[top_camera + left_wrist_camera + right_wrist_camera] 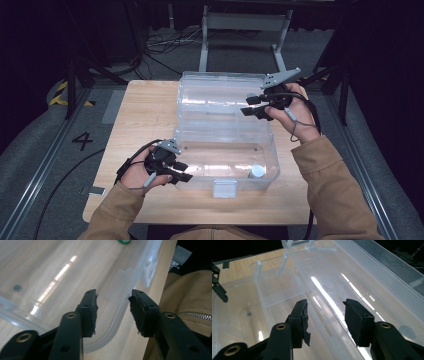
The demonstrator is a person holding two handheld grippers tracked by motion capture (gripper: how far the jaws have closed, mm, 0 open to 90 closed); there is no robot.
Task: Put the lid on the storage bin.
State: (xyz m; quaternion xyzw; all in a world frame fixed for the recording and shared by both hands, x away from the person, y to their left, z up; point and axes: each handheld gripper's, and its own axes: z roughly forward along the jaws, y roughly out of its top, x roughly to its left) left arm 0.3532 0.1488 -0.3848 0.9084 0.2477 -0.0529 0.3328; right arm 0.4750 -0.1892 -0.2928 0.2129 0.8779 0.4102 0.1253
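Note:
A clear plastic box (226,161) stands on the wooden table (145,107), its lid (220,97) swung back and open. My left gripper (183,172) is at the box's front left corner. It is open, and the box's rim (112,315) passes between its jaws. My right gripper (248,106) is open at the right side of the raised lid, with the lid's wall (329,307) running between its jaws. A small round white object (257,171) lies inside the box near the front right corner. Its green edge (124,241) shows at the top of the left gripper view.
The box's latch (224,188) hangs over its front wall near the table's front edge. Bare tabletop lies left of the box. A metal frame (245,30) and cables lie on the floor behind the table. The other gripper (218,287) shows far left in the right gripper view.

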